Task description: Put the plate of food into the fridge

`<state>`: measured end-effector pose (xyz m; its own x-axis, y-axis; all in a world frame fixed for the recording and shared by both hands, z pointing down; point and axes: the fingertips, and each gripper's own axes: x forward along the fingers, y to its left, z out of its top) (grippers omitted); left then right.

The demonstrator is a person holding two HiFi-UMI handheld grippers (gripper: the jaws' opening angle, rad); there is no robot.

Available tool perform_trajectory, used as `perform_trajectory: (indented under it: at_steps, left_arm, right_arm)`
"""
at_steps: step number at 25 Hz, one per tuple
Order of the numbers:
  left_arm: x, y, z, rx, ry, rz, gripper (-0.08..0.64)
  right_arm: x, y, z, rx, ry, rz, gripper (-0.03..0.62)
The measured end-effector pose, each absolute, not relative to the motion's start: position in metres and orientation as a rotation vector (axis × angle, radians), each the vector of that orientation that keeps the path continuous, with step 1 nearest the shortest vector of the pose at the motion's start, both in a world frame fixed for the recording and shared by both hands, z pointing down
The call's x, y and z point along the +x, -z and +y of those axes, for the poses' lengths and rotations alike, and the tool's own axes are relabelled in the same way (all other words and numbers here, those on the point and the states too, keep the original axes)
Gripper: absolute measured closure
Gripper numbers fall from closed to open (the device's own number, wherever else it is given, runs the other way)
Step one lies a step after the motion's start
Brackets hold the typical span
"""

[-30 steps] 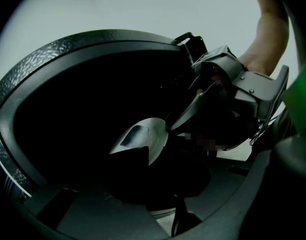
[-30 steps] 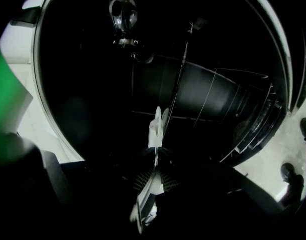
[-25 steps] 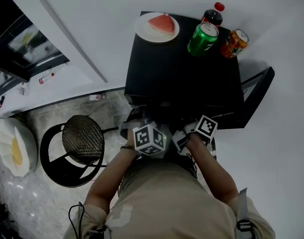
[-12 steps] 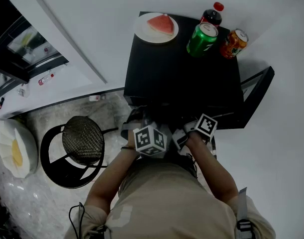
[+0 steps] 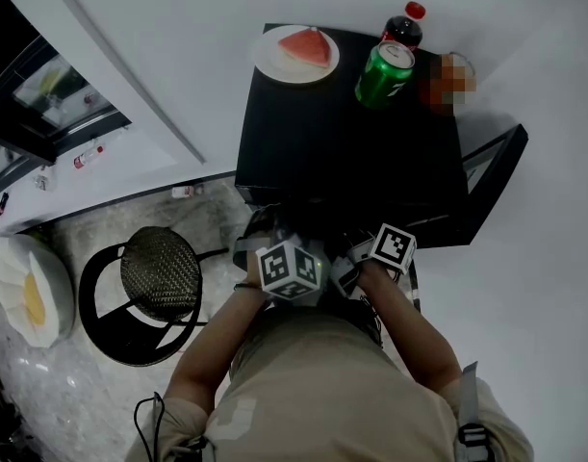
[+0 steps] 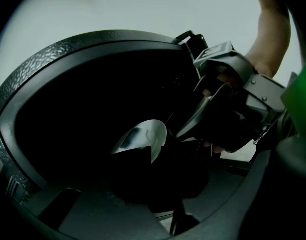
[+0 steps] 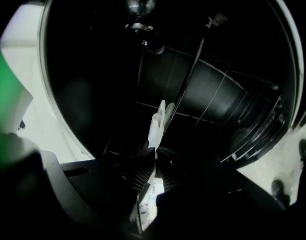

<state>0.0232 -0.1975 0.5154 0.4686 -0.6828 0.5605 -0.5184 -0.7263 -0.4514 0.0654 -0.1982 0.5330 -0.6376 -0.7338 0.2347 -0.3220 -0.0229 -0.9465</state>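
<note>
Little has changed in the last second. The left gripper (image 6: pixel 150 156) has just been closing, and a small pale piece (image 6: pixel 142 136) that I cannot identify stands between its jaws, which seem to be settling onto it, though the dark makes this hard to confirm. The right gripper (image 7: pixel 154 156) is closed almost fully, and the same thin piece rises from its tips as if pinched there. Both grippers have stayed low in front of the fridge (image 5: pixel 351 152), below the near edge of its top, with the fridge door (image 5: pixel 496 176) swung open to the right. The plate (image 5: pixel 274 65) has not moved. It sits at the far left corner of the fridge top and holds one watermelon slice (image 5: pixel 305 46). The green can (image 5: pixel 383 73) and cola bottle (image 5: pixel 402 29) stand upright along the far edge, well apart from the plate. So the task's main step looks not yet begun, and this reads as preparation at the opening. The fridge interior is nearly black: thin wire rails (image 7: pixel 228 109) show, but no contents can be made out.
</note>
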Motion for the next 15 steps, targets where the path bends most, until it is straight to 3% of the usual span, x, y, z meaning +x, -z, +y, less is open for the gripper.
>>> perform_trajectory:
  at_steps: [15]
  left_arm:
    - [0.022,-0.519,-0.188,-2.471,1.116,1.034,0.492]
  right_arm:
    - [0.060,-0.528,-0.197,-1.326,1.394,2.349,0.563]
